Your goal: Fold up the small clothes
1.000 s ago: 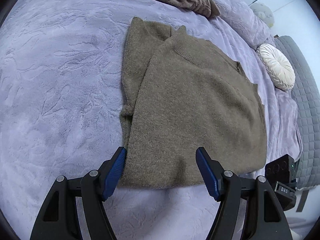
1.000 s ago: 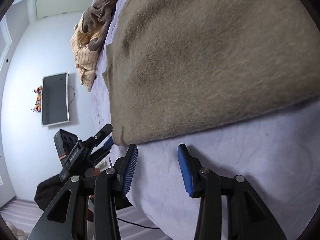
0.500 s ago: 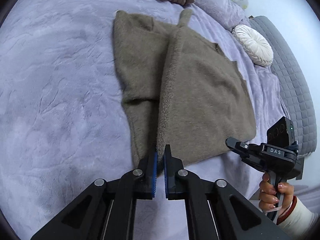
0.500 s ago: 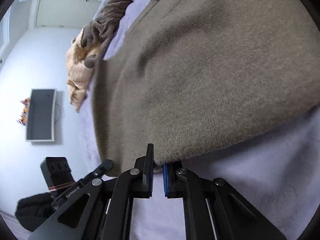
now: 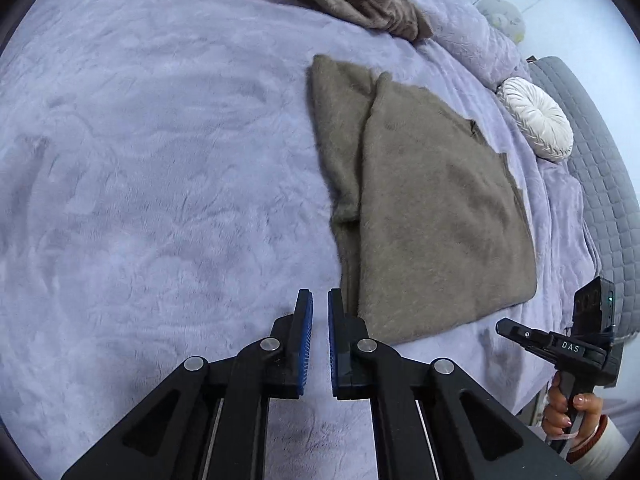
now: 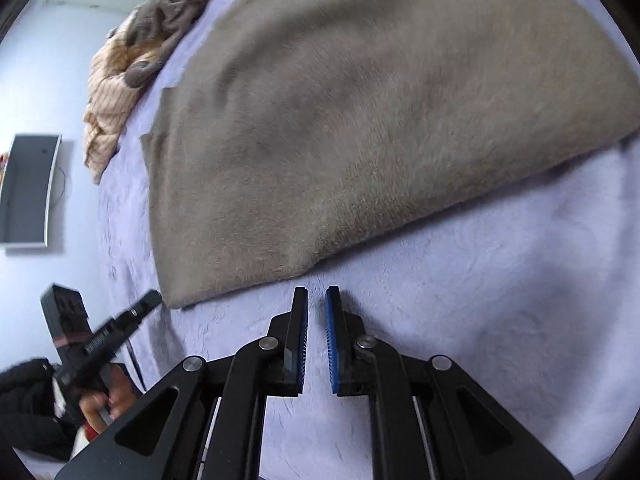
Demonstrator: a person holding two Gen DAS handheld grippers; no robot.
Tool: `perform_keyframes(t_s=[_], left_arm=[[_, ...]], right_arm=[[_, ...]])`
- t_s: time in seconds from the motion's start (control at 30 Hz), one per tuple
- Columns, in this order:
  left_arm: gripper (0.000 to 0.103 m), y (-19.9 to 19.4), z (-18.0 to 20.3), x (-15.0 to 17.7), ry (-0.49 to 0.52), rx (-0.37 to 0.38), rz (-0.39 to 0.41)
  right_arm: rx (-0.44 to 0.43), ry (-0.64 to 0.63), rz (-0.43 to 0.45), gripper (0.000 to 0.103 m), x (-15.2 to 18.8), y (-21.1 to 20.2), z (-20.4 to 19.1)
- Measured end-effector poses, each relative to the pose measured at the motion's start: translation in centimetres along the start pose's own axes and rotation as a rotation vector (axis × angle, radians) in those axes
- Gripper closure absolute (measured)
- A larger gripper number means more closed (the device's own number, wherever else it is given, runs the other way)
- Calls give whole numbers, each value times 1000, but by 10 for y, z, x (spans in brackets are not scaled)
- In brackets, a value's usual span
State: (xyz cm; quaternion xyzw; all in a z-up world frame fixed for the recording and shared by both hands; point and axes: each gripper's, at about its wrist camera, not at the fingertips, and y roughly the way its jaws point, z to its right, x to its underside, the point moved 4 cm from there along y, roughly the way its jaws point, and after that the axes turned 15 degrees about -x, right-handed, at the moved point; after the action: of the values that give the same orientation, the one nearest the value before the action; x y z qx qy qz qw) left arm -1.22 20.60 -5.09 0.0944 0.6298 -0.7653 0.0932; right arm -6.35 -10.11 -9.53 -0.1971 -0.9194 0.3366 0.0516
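Sweater [image 5: 432, 216], brown and folded, lies flat on the lilac blanket [image 5: 160, 184] ahead of me. My left gripper [image 5: 319, 306] sits by its near corner, jaws narrowed to a slit, nothing between them. My right gripper [image 6: 317, 304] hovers just off the hem, likewise closed and empty.

Two handheld black grippers, blue ribbed pads.
Left gripper [image 5: 318, 308] and right gripper [image 6: 316, 304]: matte black linkage arms, silver pivot screws, blue pads inside each finger. Right unit's body reads "DAS" in white, green LED on its black camera block. Right hand [image 5: 566, 414]: painted nails, white sleeve [image 5: 600, 448] with reddish cuff.
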Motion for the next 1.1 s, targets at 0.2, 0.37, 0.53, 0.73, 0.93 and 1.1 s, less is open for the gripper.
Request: perform_keyframes(t_s=[0.2, 0.37, 0.53, 0.73, 0.93, 1.1], left_arm=[[96, 10, 55, -55, 87, 38, 91], [96, 53, 85, -88, 111, -107, 87], [96, 70, 58, -87, 16, -61, 54], [96, 62, 52, -86, 29, -108, 53], [96, 48, 38, -79, -7, -175, 56], [96, 35, 36, -62, 19, -196, 52]], right_arm=[[128, -120, 140, 93, -36, -46, -3], [230, -123, 212, 93, -85, -64, 14], [361, -96, 220, 93, -112, -82, 61], [283, 3, 261, 103, -115, -113, 110], [357, -42, 261, 101, -107, -121, 97], [338, -4, 275, 97, -95, -127, 91]])
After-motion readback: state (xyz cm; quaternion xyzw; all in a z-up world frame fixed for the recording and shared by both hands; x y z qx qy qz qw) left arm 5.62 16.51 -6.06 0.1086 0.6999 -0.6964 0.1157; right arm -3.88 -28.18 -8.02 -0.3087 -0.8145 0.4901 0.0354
